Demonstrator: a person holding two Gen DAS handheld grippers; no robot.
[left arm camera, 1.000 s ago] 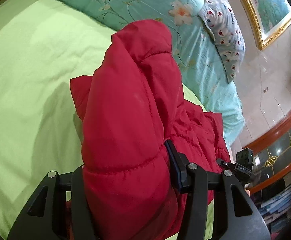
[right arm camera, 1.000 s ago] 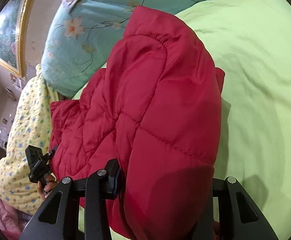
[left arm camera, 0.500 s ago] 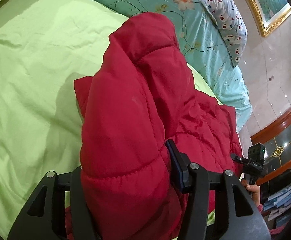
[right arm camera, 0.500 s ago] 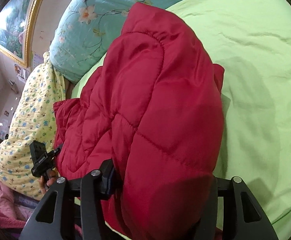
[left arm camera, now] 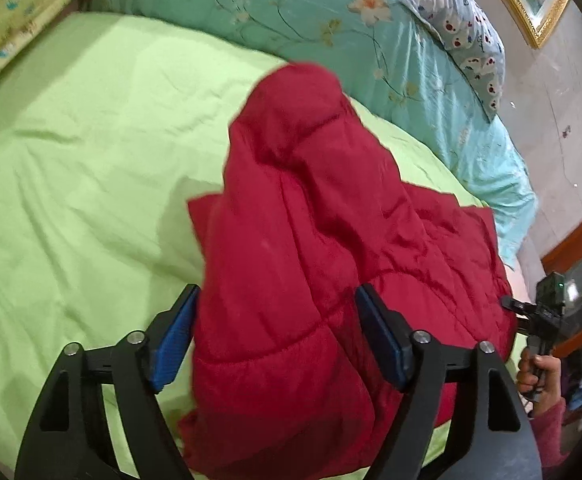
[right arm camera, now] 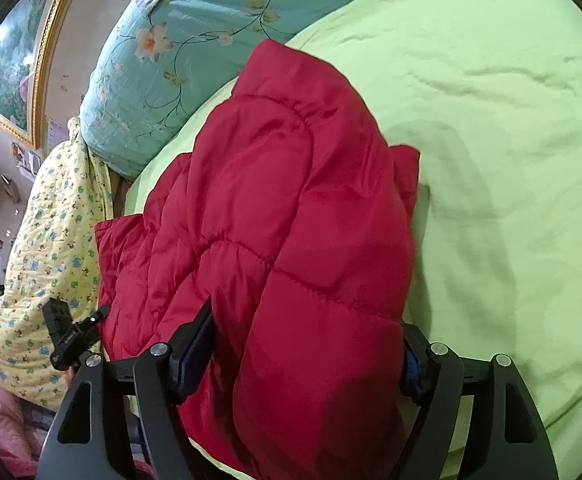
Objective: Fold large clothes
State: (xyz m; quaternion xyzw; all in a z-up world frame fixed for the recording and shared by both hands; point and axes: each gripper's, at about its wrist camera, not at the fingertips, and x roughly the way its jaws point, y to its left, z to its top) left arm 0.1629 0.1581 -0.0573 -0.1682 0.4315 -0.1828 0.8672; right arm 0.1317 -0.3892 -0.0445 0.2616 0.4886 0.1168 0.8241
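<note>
Both grippers' fingers (left arm camera: 175, 336) (right arm camera: 195, 344) are opening around the red jacket (left arm camera: 311, 260); green sheet (left arm camera: 71, 160) lies bare alongside.

Bed (left arm camera: 71, 152) under a lime-green cover. Teal floral quilt (left arm camera: 291, 12) heaped along its far side; spotted pillow (left arm camera: 463, 24) beyond. Gold-framed painting (right arm camera: 15, 52) on a pale, glossy wall (left arm camera: 559, 92). Yellow print blanket (right arm camera: 43, 236) at bed's edge. Red-wood cabinet (left arm camera: 571, 240) with glass.

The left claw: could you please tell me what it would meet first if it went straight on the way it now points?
The left claw, its jaws opening, would most likely meet the red jacket first; the padded fabric already lies between its pads and bulges ahead of them on the green bedcover.
</note>
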